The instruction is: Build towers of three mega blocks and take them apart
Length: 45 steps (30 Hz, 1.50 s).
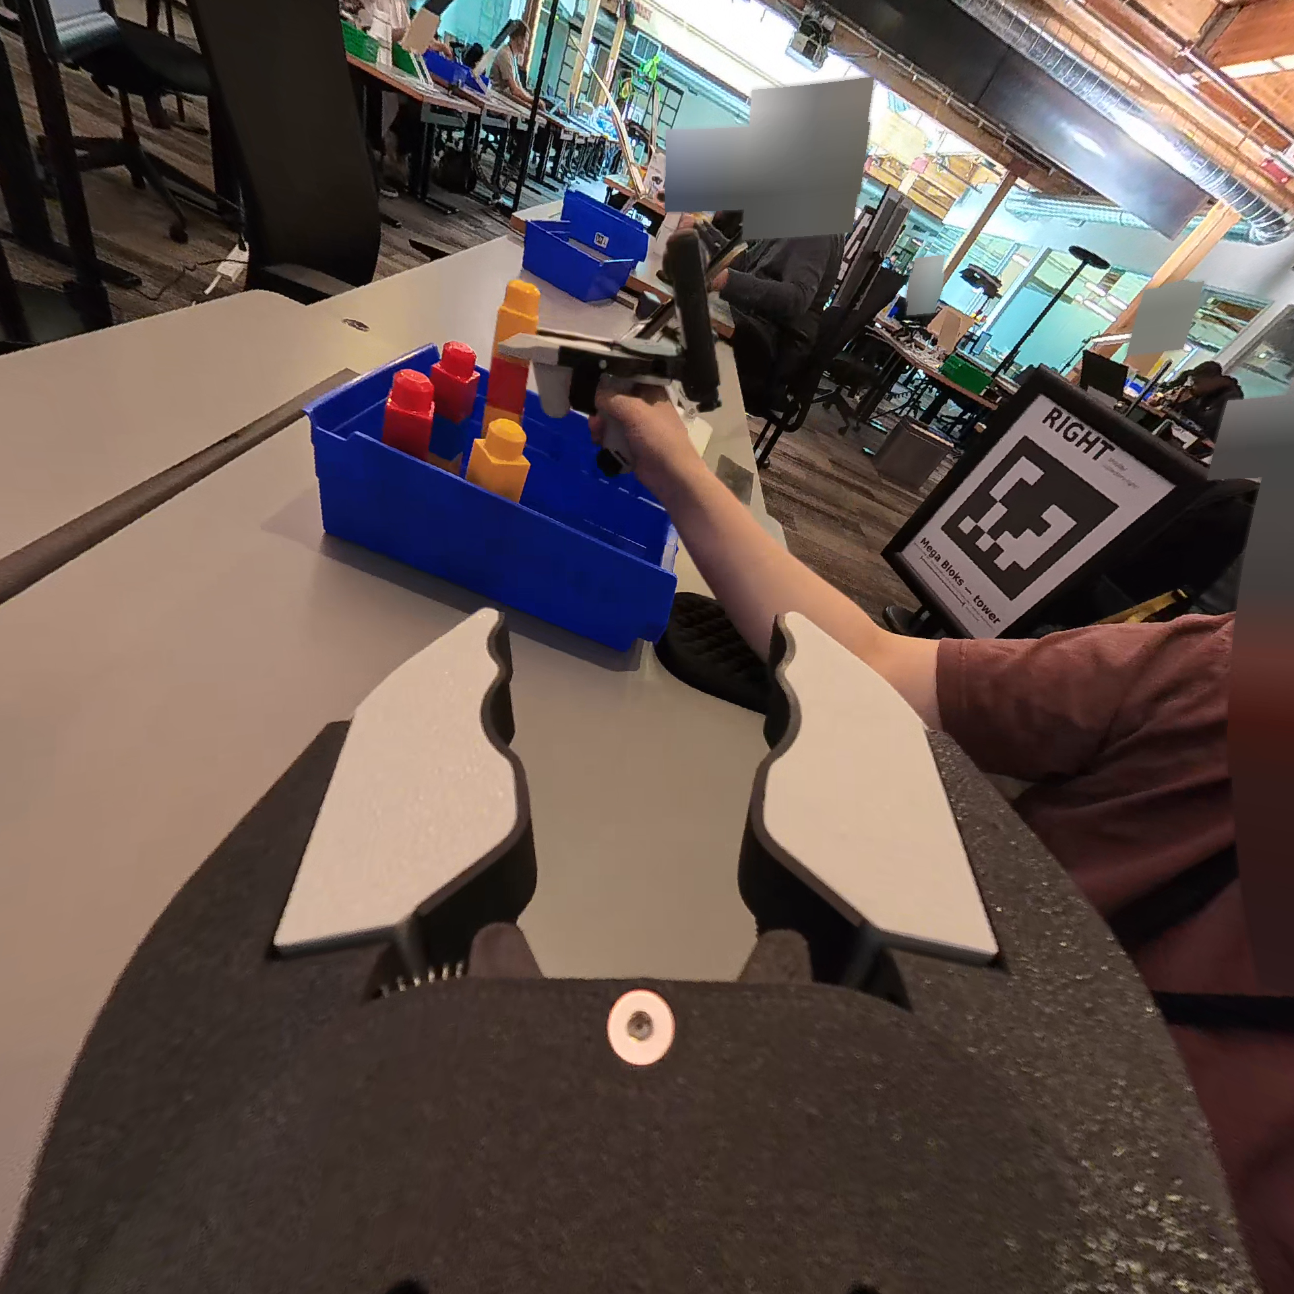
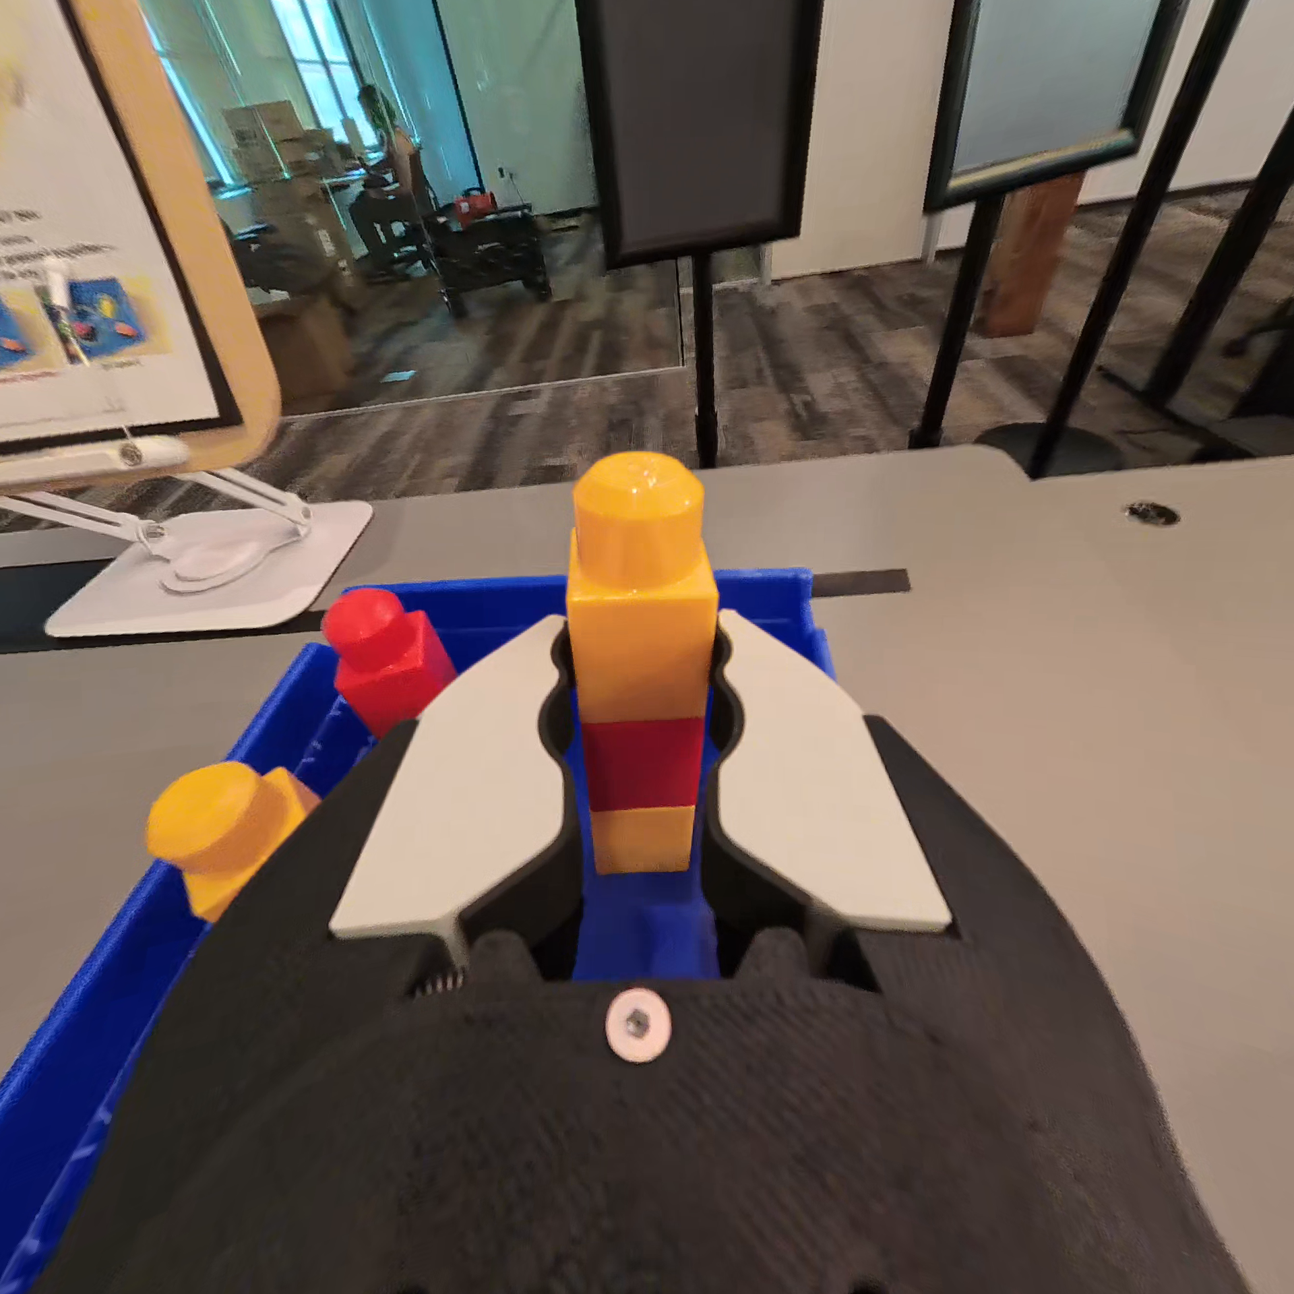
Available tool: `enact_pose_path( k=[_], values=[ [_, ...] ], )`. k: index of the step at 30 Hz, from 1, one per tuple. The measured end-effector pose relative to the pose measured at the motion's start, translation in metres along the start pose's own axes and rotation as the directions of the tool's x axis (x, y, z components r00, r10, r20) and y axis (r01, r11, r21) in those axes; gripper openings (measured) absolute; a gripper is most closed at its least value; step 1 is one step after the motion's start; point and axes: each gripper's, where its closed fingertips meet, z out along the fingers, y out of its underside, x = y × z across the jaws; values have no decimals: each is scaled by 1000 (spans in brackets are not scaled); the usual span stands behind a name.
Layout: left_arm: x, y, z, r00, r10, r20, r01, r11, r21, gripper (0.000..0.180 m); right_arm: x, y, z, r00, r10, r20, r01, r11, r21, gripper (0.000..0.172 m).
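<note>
My right gripper is shut on a tower of three blocks: orange on top, red in the middle, orange at the bottom. The pads press on the sides of the top orange block. The tower is upright inside the blue bin. In the left wrist view, the right gripper grips the tower above the bin. A red block and an orange block stand in the bin to the left. My left gripper is open and empty over the grey table, just short of the bin's near corner.
A person's arm reaches across from the right to the bin. A black pad lies by the bin's corner. A framed marker sign stands at the right. A white stand sits beyond the bin on the left. More blue bins are farther off. Tip to tip, the grippers are about 40 cm apart.
</note>
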Motion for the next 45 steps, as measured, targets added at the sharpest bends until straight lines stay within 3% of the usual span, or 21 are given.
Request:
enact_pose_path(
  k=[6,23,25,30,33,35,37,40,45],
  values=[
    [1,-2,-1,1000,7,-7,-7,1000,3,70,0,35,11,1000,5,-23,-7,997,-74,36],
    [11,-3,1,999,14,-36,-15,1000,-8,69,-7,70,3,995,-102,-2,98,964,-248,38],
    [12,-3,1,999,15,-40,-15,1000,-6,69,-7,73,2,993,-121,-1,116,958,-263,50],
    [14,-4,0,999,14,-37,-14,1000,-7,70,-13,43,-12,983,-182,14,182,967,-179,73],
    [14,-6,-3,999,15,-34,-15,1000,-4,71,-30,-6,-38,947,-320,0,320,947,12,73],
    [14,-8,-5,999,17,-32,-16,1000,5,71,-66,-31,-60,902,-420,100,401,901,168,62],
    [14,-10,-6,999,15,-31,-15,1000,13,71,-106,-25,-75,831,-477,287,431,877,210,46],
    [15,-10,-6,999,15,-33,-14,1000,10,71,-124,6,-68,804,-422,419,420,902,102,56],
    [16,-7,-3,999,13,-39,-13,1000,-4,71,-122,53,-42,812,-328,482,414,907,-81,61]
  ],
)
